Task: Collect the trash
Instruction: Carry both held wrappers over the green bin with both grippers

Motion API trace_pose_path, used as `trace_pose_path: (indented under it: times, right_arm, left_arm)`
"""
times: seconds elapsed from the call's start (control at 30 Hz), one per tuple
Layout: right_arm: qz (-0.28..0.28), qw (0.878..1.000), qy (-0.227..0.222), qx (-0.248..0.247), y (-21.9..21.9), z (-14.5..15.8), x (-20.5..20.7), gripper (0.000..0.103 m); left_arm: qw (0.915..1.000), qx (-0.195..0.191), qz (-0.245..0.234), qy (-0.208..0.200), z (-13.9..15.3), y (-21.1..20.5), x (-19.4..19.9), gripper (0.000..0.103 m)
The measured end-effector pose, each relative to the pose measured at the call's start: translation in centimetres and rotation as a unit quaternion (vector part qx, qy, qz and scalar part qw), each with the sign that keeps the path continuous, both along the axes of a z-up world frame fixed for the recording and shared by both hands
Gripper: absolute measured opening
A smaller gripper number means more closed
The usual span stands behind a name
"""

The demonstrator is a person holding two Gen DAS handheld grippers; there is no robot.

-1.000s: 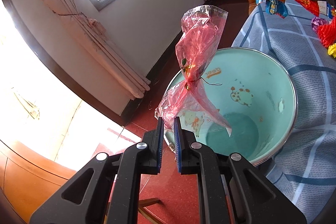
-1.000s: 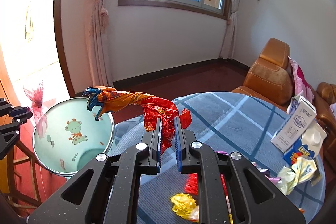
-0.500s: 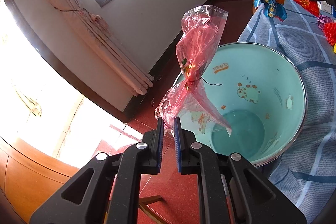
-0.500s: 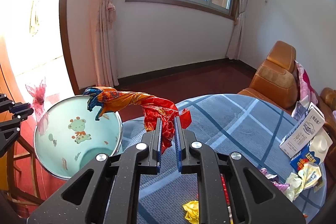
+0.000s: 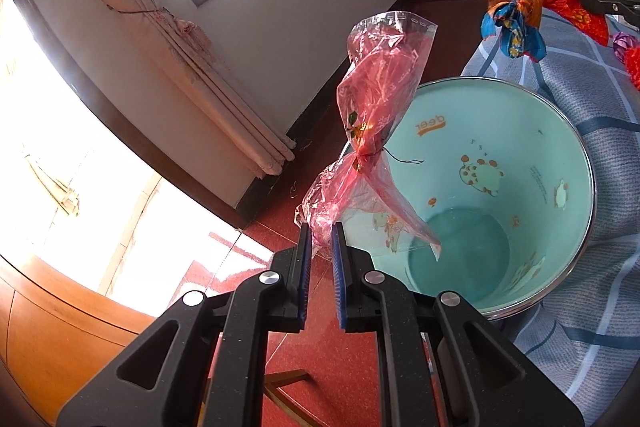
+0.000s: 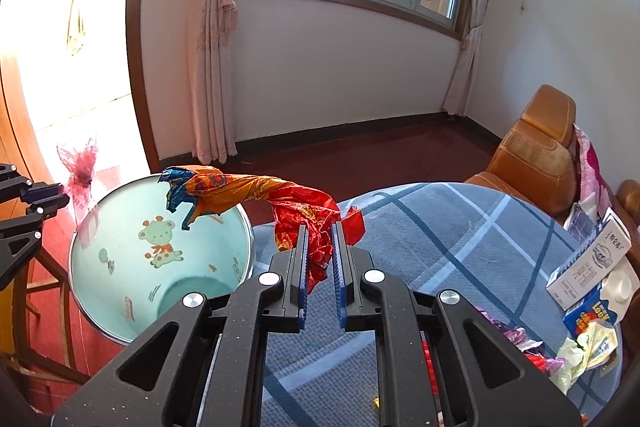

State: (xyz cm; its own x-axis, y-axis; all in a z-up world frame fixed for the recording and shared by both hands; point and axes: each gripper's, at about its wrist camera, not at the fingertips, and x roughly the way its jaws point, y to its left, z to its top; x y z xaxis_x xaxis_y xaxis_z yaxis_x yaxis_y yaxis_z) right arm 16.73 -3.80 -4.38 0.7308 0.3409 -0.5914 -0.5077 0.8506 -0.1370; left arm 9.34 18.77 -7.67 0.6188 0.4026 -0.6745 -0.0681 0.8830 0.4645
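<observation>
left fingers pinching crinkly pink clear plastic bag right at teal cartoon-print bin rim | right fingers clamping long red-orange foil wrapper, tip over bin, so nearer

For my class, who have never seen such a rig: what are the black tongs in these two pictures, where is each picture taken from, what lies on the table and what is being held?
The black tongs are hand-held grippers, one in each of a person's hands, each with a camera looking along its fingers.

The left gripper, seen from its own camera, is shut on a pink plastic bag beside a pale green bin.

The right gripper, in its own view, is shut on a red and orange wrapper stretching out over the bin.

On the blue checked tablecloth lie a white carton and crumpled wrappers.
</observation>
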Motion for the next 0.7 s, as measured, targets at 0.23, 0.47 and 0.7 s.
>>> trace_pose_path:
  times: [0.23,0.47,0.7]
  right_arm:
    - [0.01,1.0,0.004,-0.004,0.8,-0.3,-0.1,0.012]
    - [0.019,1.0,0.01,-0.004,1.2,-0.5,-0.2,0.012]
    - [0.044,0.999,0.017,-0.007,2.0,-0.8,-0.8,0.02]
  left_arm:
    - [1.0,-0.003,-0.001,0.0,0.0,0.3,0.1,0.01]
    - [1.0,-0.007,-0.006,0.001,0.1,0.2,-0.1,0.013]
    - [0.9998,-0.008,-0.019,-0.004,0.3,-0.1,-0.2,0.037]
